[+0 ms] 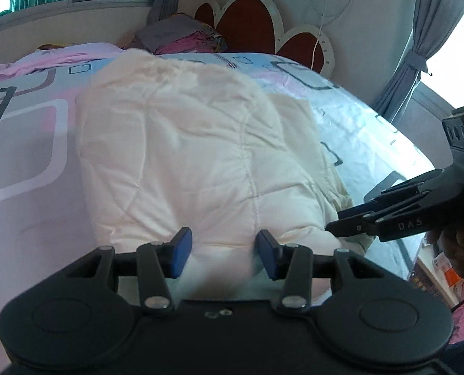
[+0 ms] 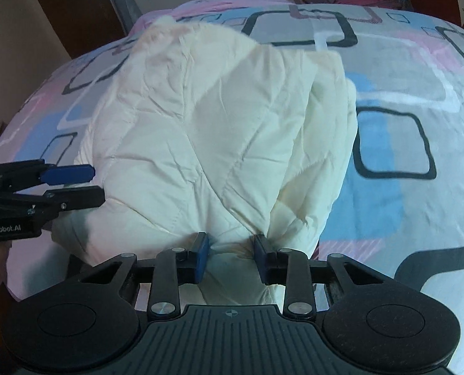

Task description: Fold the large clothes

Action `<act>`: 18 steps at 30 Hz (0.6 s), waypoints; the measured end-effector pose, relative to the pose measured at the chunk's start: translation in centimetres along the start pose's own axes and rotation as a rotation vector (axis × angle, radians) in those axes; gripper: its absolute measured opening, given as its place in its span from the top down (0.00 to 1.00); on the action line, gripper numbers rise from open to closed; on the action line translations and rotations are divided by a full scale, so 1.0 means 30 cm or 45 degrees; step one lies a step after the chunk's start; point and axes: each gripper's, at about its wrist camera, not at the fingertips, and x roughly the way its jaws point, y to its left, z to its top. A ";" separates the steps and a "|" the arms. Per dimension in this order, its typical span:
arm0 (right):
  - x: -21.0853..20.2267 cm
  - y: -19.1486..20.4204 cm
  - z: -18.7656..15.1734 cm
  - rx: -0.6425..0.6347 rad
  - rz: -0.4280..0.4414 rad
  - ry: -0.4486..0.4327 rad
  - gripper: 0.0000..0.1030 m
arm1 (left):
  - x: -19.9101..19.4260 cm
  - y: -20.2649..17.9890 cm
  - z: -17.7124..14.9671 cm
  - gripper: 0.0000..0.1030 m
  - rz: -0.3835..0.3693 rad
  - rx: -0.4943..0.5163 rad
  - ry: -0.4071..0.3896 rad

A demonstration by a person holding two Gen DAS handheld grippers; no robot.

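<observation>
We see the bed (image 2: pixel 419 72) filling both views, its smooth cover printed with pink, blue and grey rounded squares outlined in black. On it lies the cream quilted jacket (image 1: pixel 182 156), a puffy, softly creased garment with diamond stitching, folded into a thick bundle that runs from the centre of each view toward 12 o'clock, a fuzzy trim at its far end. In the left wrist view a scalloped headboard (image 1: pixel 250 22) with dark red panels stands at 12 o'clock, and a pile of folded pink and grey clothes (image 1: pixel 182 36) sits at 11 o'clock. Our right gripper (image 2: pixel 232 256) has its blue-padded fingers drawn in on a bunched fold at the near edge of the jacket, the cloth puckering between the pads. Our left gripper (image 1: pixel 222 256) stands with its fingers parted at the jacket's near edge, cloth between them, though we cannot tell whether the pads press it. In the right wrist view the left gripper shows at 9 o'clock, beside the jacket's edge.
</observation>
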 end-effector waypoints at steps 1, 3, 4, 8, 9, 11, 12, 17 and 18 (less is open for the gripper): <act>0.011 -0.005 0.001 0.004 0.001 0.006 0.69 | 0.009 -0.004 -0.007 0.57 0.009 0.009 0.003; 0.008 -0.003 0.018 -0.012 -0.004 0.023 0.69 | 0.012 -0.009 -0.002 0.57 0.020 0.020 0.015; -0.004 0.001 0.031 -0.022 -0.004 0.021 0.69 | 0.002 -0.008 0.005 0.57 0.020 0.018 0.017; -0.119 -0.001 0.110 0.015 0.032 -0.142 0.69 | -0.066 0.025 0.054 0.54 0.045 -0.047 -0.086; -0.136 0.001 0.142 0.016 0.041 -0.179 0.69 | -0.080 0.040 0.076 0.54 0.061 -0.057 -0.130; -0.144 0.018 0.234 -0.011 0.047 -0.249 0.69 | -0.082 0.075 0.142 0.54 0.075 -0.086 -0.194; -0.136 0.033 0.276 -0.032 0.034 -0.270 0.69 | -0.071 0.086 0.182 0.54 0.077 -0.088 -0.211; -0.004 0.066 0.484 -0.089 0.000 -0.259 0.69 | 0.094 0.102 0.368 0.54 0.095 -0.057 -0.175; 0.033 0.065 0.498 -0.111 -0.021 -0.233 0.69 | 0.139 0.105 0.390 0.54 0.078 -0.064 -0.149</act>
